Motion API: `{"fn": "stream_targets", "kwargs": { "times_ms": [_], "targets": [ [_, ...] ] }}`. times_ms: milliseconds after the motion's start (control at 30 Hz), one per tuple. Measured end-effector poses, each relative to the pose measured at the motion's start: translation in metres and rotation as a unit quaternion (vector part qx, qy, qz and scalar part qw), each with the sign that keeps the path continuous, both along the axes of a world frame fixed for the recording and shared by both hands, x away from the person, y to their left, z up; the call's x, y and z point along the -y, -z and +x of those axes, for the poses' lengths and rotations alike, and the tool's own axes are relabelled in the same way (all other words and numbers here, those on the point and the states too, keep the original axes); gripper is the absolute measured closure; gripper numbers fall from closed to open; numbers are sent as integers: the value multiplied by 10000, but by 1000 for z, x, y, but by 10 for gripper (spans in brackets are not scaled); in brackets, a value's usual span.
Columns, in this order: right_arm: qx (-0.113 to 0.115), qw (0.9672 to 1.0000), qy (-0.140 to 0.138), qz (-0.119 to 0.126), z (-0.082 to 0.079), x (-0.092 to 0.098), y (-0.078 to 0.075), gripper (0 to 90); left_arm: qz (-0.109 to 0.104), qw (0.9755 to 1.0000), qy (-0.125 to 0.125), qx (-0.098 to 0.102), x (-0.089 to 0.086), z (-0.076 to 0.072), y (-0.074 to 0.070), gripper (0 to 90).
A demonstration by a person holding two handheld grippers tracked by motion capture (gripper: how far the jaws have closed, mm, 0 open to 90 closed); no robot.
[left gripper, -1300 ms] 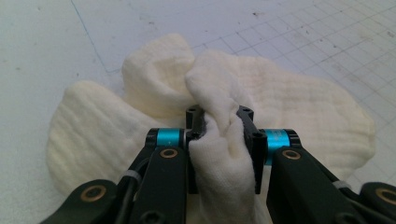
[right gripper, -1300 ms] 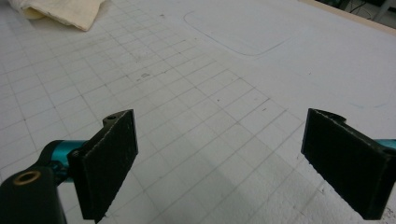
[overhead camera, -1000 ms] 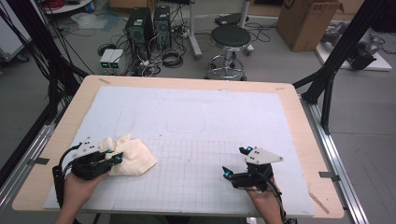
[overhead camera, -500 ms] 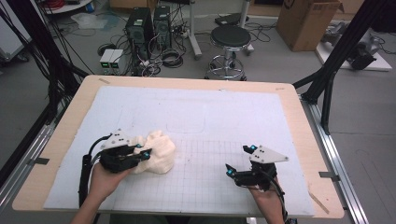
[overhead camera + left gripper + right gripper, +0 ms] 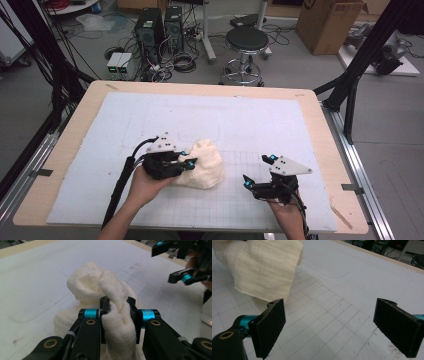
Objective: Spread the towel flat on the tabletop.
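A crumpled cream cloth (image 5: 205,164) lies bunched on the white gridded mat (image 5: 210,125), a little left of the table's middle. My left gripper (image 5: 189,162) is shut on a fold of the cloth (image 5: 117,312), which bulges up between its jaws in the left gripper view. To the cloth's right, my right gripper (image 5: 257,170) rests low over the mat, jaws wide apart with nothing between them. In the right gripper view the cloth (image 5: 262,267) hangs at the upper left, just beyond the left pad (image 5: 270,327).
The mat covers a wooden table (image 5: 320,115) with a metal rail along its right edge. On the floor beyond stand a black stool (image 5: 245,45), computer towers (image 5: 160,25) with cables, and a cardboard box (image 5: 325,22).
My left gripper has carried the cloth to the right, from the table's left part toward the middle. The right gripper has barely moved.
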State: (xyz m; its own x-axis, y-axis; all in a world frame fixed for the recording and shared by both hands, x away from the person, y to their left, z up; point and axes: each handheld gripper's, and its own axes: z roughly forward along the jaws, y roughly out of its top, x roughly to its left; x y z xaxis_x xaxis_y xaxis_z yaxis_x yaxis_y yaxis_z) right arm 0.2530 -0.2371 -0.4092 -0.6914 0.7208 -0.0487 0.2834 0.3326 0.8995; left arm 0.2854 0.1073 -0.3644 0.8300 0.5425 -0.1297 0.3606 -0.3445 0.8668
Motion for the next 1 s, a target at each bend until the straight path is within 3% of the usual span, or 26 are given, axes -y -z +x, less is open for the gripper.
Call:
{"fn": "stream_targets", "kwargs": {
  "times_ms": [200, 367, 500, 667, 700, 800, 867, 1000],
  "targets": [
    [29, 10000, 26, 35, 0, 2, -1, 102, 63, 9992, 400, 20, 35, 8, -1, 764],
    [-1, 10000, 6, 41, 1, 1, 0, 101, 296, 9980, 546, -67, 60, 27, 24, 747],
    [-74, 10000, -29, 12, 3, -1, 2, 102, 259, 9986, 398, -250, 70, 45, 44, 743],
    [-134, 9999, -79, -17, 4, -2, 4, 101, 378, 9987, 140, -322, 68, 60, 54, 691],
    [-148, 9998, -112, -35, 5, -3, 4, 102, 415, 9986, 66, -319, 66, 62, 54, 638],
    [-202, 9997, -153, -69, 6, -4, 5, 102, 348, 9992, 4, -181, 59, 63, 47, 497],
    [-234, 9996, -134, -72, 6, -5, 5, 102, 248, 9996, -87, -48, 53, 61, 40, 454],
    [-240, 9995, -174, -114, 7, -6, 6, 102, 108, 9999, -36, 82, 38, 58, 25, 433]
  ]
}}
